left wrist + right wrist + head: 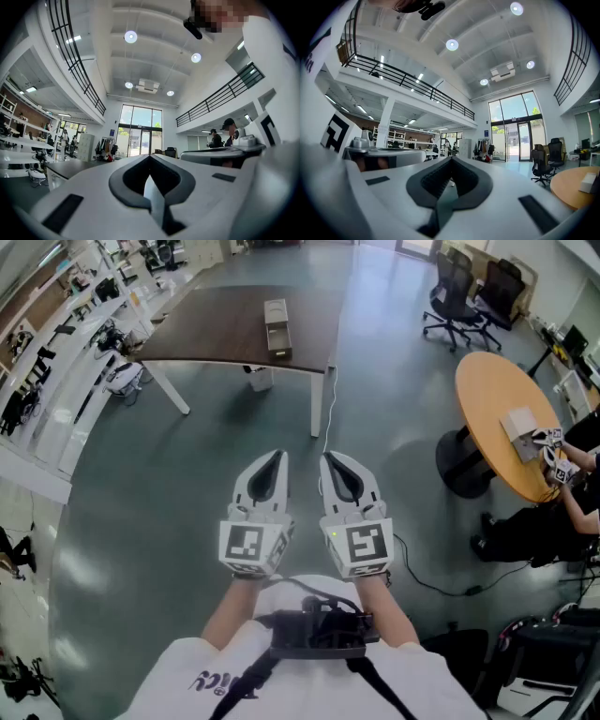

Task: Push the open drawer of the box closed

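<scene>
Left gripper [277, 457], right gripper [326, 460]: my jaws pressed together, empty, level. Box [276, 326] well ahead, near front edge of dark table [202, 329]. Drawer too small to read. Close in first, then push drawer front squarely with closed tips

The person holds both arms out ahead of the chest. The bare left forearm [232, 604] and bare right forearm [386, 601] run close together and roughly parallel. The white plastic, grey-padded left tongs [278, 457] point level and forward, with their jaws together tip to tip and nothing between them. The matching right tongs [328, 458] lie just beside them and apart from them, level too, with jaws likewise closed and empty. The black-and-white marker cubes [251, 546] sit at the rear of each, nearest the wrists.
</scene>
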`<action>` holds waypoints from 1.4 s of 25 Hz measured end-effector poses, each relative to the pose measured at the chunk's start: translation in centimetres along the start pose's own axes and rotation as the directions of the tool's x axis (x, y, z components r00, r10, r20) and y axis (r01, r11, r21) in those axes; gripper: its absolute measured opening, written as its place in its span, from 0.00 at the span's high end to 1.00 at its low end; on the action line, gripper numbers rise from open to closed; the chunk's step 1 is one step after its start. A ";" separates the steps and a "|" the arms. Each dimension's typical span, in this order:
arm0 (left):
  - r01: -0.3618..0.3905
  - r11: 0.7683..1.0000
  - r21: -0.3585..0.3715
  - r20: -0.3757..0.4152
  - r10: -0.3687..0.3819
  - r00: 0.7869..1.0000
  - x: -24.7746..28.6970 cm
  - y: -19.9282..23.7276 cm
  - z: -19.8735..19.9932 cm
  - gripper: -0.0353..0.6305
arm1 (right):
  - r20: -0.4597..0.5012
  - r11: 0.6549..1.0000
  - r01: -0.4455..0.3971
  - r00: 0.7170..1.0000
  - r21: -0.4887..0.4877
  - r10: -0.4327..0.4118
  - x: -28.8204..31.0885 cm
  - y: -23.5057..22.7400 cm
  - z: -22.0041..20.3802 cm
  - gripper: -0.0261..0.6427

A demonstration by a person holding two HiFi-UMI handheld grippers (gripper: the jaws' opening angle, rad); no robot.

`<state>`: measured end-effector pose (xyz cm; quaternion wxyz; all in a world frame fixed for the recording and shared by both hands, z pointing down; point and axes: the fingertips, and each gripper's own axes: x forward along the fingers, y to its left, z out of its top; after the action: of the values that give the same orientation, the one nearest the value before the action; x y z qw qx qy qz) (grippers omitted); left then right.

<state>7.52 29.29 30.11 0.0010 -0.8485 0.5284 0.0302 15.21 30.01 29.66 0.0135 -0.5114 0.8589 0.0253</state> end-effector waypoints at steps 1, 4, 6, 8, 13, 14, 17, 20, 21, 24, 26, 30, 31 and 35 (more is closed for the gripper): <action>0.004 1.000 -0.004 0.001 -0.004 1.000 0.2 0.0 -0.3 0.93 | 0.002 1.000 0.005 1.000 -0.001 -0.005 0.2 -0.3 -0.1 0.97; 0.011 1.000 -0.008 0.008 -0.011 1.000 0.4 0.3 -0.8 0.93 | 0.006 1.000 0.014 1.000 -0.002 -0.014 0.9 -0.5 -0.5 0.97; 0.005 1.000 0.019 0.035 -0.006 0.999 -0.1 1.0 -0.9 0.93 | -0.012 1.000 0.009 1.000 -0.001 -0.009 0.9 0.2 -1.0 0.97; -0.011 0.999 0.035 0.049 0.009 0.999 -0.9 1.8 -0.9 0.93 | -0.037 1.000 0.001 0.999 0.000 -0.001 0.9 1.2 -1.3 0.97; -0.021 1.000 0.016 0.031 0.020 0.999 -2.9 3.6 -1.8 0.93 | -0.053 0.999 0.020 0.998 0.036 -0.018 1.4 3.3 -2.8 0.97; -0.019 1.000 0.016 0.031 0.019 0.999 -3.3 4.1 -2.0 0.93 | -0.062 0.999 0.026 0.998 0.048 -0.023 1.6 3.8 -3.2 0.97; -0.017 1.000 0.000 0.015 0.017 1.000 -5.1 5.9 -2.6 0.93 | -0.085 0.996 0.044 0.996 0.075 -0.038 2.0 5.5 -4.1 0.97; -0.021 0.999 -0.026 -0.002 0.021 1.000 -6.9 8.0 -3.1 0.93 | -0.090 0.994 0.052 0.995 0.092 -0.043 2.4 7.8 -4.6 0.97; -0.023 0.999 -0.024 0.000 0.023 1.000 -7.4 8.7 -3.3 0.93 | -0.092 0.994 0.049 0.995 0.102 -0.040 2.6 8.7 -4.7 0.97; -0.037 0.999 -0.029 -0.005 0.037 0.999 -9.2 11.2 -3.9 0.93 | -0.098 0.992 0.023 0.995 0.125 -0.011 3.1 12.0 -5.2 0.97; -0.049 0.998 -0.042 -0.018 0.049 0.999 -10.4 12.6 -4.7 0.93 | -0.111 0.994 0.004 0.994 0.109 0.008 3.4 14.0 -5.5 0.97; -0.062 0.995 -0.078 -0.055 0.058 0.997 -11.5 14.1 -6.2 0.93 | -0.136 0.995 0.005 0.991 0.100 0.009 4.0 15.2 -6.1 0.97; -0.066 0.994 -0.082 -0.062 0.061 0.996 -11.6 14.5 -6.5 0.93 | -0.139 0.995 0.006 0.990 0.100 0.008 4.3 15.4 -6.3 0.97; -0.071 0.994 -0.078 -0.070 0.066 0.995 -10.8 15.1 -7.3 0.93 | -0.134 0.993 -0.012 0.991 0.116 0.028 6.3 15.0 -7.1 0.97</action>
<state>-10.37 32.03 38.37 -0.0520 -0.8297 0.5553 0.0228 -0.92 31.21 36.92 -0.0154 -0.5016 0.8629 -0.0588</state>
